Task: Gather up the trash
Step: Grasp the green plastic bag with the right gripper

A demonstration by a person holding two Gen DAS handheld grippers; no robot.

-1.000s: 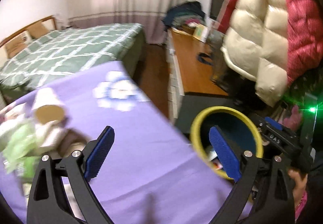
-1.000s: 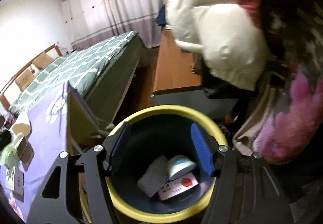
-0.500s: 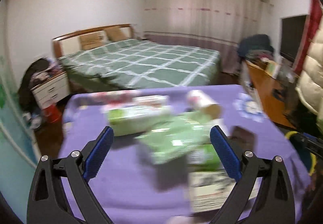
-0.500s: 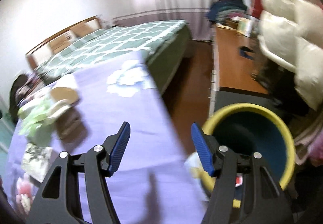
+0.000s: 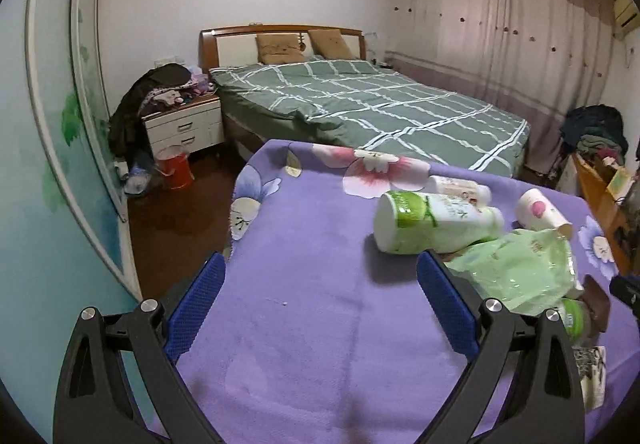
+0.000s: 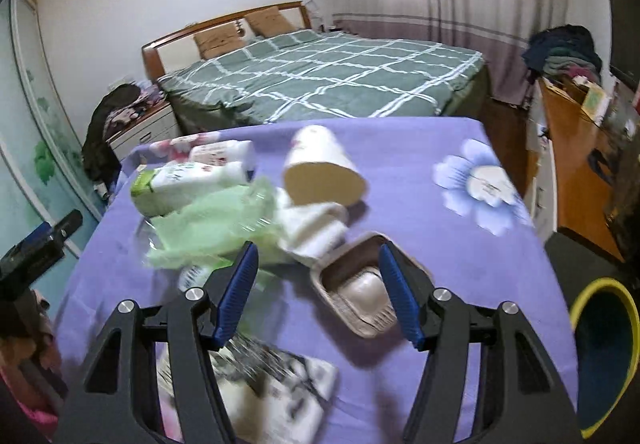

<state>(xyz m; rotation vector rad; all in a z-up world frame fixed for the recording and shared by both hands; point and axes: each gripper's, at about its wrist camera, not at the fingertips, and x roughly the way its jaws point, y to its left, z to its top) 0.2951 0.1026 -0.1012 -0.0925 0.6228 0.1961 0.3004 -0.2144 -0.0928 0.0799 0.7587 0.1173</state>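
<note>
The trash lies bunched toward the tabletop's right side, on a purple flowered cloth (image 6: pixel 420 203), presumably dumped there as one pile to be cleared piece by piece; the yellow-rimmed bin (image 6: pixel 576 308) stands on the floor off the right edge, low enough that things can be dropped in from the table; the right gripper (image 6: pixel 318 290) hangs over the near part of the pile, jaws wide and holding nothing, a brown tray (image 6: pixel 360 296) with a pale lump in it lying between and below them, so it looks like the likely next pick; the left gripper (image 5: pixel 320 308) has its jaws wide and empty too, over bare cloth by the tabletop's left edge, with a green-and-white bottle (image 5: pixel 436 222) on its side just past its right finger; a crumpled green bag (image 5: pixel 520 268) lies against that bottle, and a paper cup (image 6: pixel 320 171) lies tipped behind it; the bottle label and a printed leaflet (image 6: pixel 276 396) at the near edge carry writing, too blurred to read
</note>
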